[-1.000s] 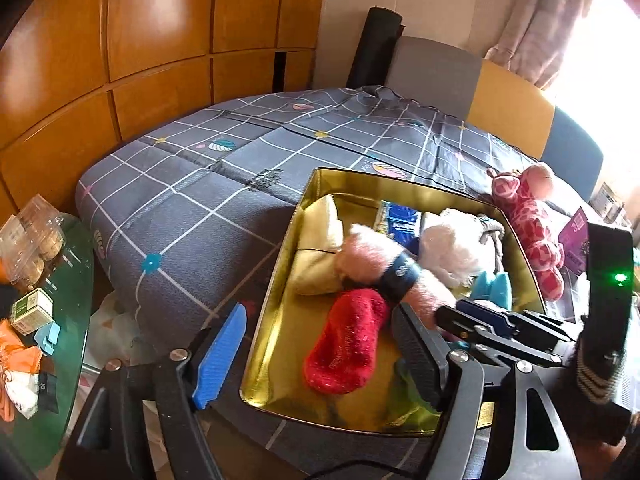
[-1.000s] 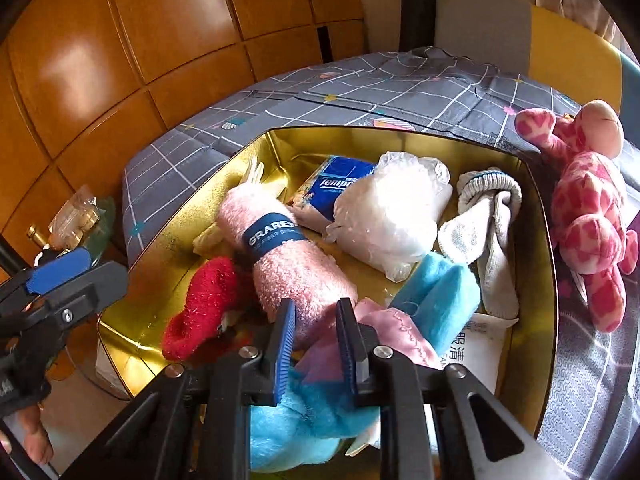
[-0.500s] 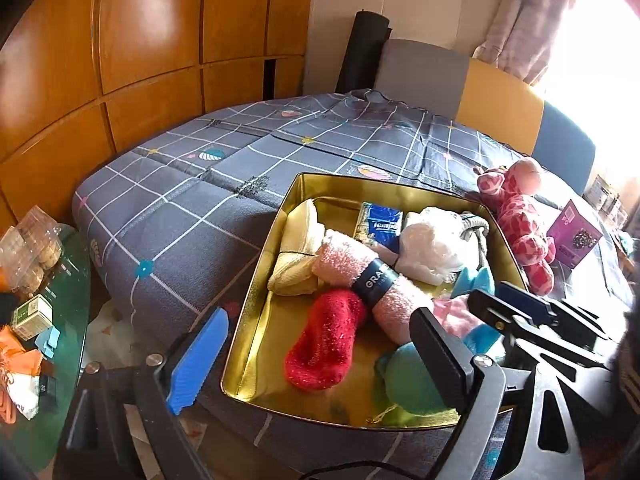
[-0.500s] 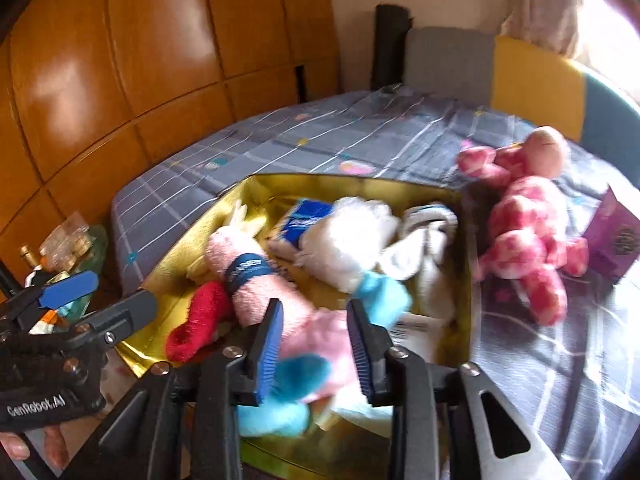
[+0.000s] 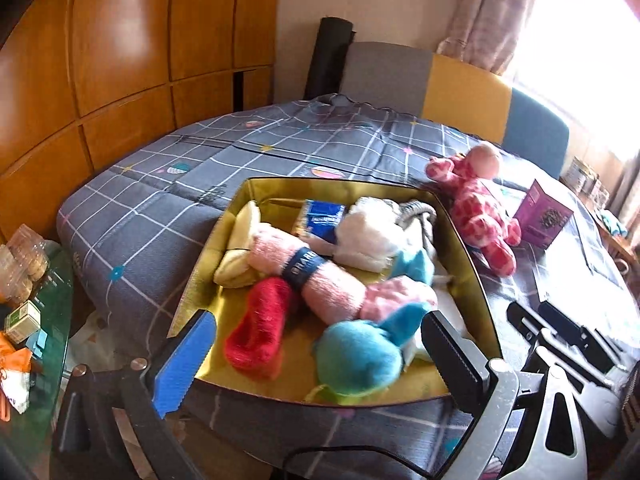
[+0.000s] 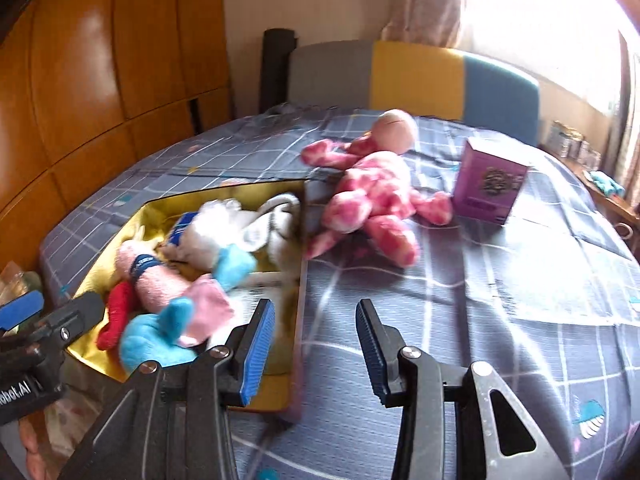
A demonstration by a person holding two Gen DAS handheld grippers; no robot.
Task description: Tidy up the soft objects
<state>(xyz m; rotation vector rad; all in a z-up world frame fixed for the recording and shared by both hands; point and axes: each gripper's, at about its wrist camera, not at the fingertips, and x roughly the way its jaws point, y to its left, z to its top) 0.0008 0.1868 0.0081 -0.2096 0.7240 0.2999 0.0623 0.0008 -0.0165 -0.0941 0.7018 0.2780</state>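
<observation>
A: While your right gripper (image 6: 315,350) hangs empty with fingers wide, aim it at the pink plush (image 6: 374,196), which lies on the bed just right of the tin (image 6: 298,320).

B: How do you want it taken?

A: Close on the belly, not a leg, so it doesn't dangle, then lift it over the tin's wall.

B: And the left gripper (image 5: 316,360)?

A: It's spread wide too, holding nothing, at the tin's near edge. Keep it clear of your drop.

B: What's in the way?

A: The purple box (image 6: 489,182) stands just right of the plush. The tin is crowded: blue toy (image 5: 362,354), red sock (image 5: 258,330), pink roll (image 5: 310,276). Room looks best at its near corner.
</observation>
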